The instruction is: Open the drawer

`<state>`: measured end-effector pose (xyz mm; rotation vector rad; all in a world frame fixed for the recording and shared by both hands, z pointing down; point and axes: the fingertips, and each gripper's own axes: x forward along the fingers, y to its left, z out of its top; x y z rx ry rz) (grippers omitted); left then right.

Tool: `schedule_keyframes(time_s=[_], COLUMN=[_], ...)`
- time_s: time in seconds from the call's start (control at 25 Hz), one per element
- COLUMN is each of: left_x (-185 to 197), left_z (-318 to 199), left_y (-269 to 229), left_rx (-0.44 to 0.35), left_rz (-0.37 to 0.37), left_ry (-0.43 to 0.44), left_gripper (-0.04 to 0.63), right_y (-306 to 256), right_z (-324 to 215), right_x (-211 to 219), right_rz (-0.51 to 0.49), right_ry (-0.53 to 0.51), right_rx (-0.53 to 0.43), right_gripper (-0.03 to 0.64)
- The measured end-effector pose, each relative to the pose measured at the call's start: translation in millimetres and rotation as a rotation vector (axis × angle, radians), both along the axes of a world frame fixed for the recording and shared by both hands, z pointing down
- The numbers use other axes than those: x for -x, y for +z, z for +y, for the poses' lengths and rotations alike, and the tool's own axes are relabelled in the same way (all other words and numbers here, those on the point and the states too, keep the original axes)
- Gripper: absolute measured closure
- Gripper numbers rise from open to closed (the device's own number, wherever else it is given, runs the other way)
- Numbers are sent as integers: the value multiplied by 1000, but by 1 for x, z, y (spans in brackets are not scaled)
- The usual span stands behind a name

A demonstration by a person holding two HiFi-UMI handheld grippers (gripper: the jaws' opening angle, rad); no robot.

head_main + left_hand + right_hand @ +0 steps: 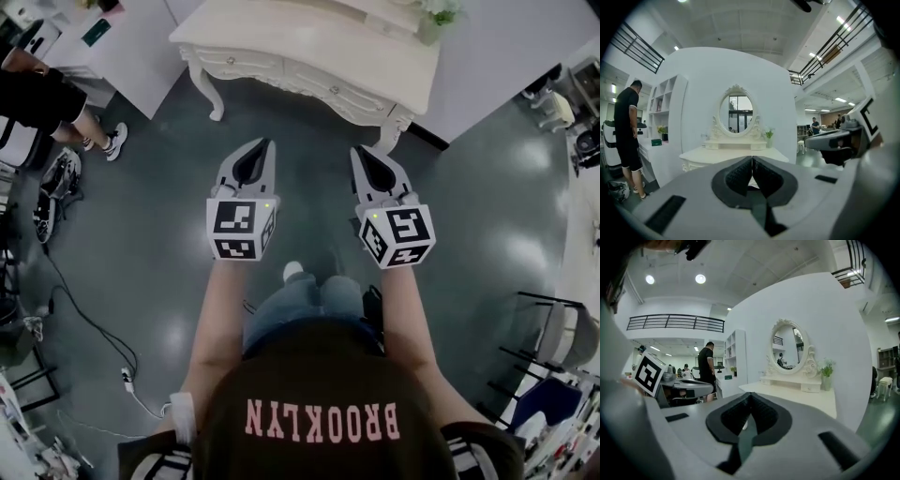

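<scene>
Head view: cream-white carved wooden dressing table (309, 42) sits at the far end of the glossy dark grey floor (469, 197). Its long axis runs left-right, w/ the right end angled a bit nearer. Two shallow knobbed drawers (248, 64) are in the front apron side by side along that same axis. Their fronts face the near side, i.e. toward the person holding the tools. Both look pushed in.

Left grey hand-held gripper (266, 143) and right grey hand-held gripper (357, 151) are held out side by side and point at the table. They're well apart from it, w/ bare floor between. Each gripper's own view shows its black pads pressed together w/ nothing pinched.

What differs btw views:
- Only the head view shows the drawer fronts. In both gripper views the grey jaw bodies cover that part of the table.
- Gripper views show the oval mirror in a carved white frame (736, 112) upright on the tabletop. They also show the tall white shelf unit (665, 112) to the left.
- The small green plant in a pale vase (436, 14) at the table's right end shows in all three.
- The bystander in black clothes (626, 136) shows full height at far left in the left gripper view. The head view only catches legs and a shoe.
- Only the head view shows the thin cable (84, 319) lying on the floor near left.
</scene>
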<state>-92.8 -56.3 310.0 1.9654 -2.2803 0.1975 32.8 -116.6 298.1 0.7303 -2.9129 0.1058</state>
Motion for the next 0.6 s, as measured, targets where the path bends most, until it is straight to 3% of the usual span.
schedule_keyframes(time_s=[0.28, 0.6], left_x=[30, 61], left_z=[-32, -75], left_y=[28, 53], left_rx=[42, 63], left_rz=[42, 72], left_ry=[55, 57], left_gripper=[591, 591], right_y=[22, 53], right_z=[-30, -81], right_x=[38, 62], right_rz=[77, 126], right_ry=[74, 163], right_rx=[0, 21], right_gripper=[620, 620])
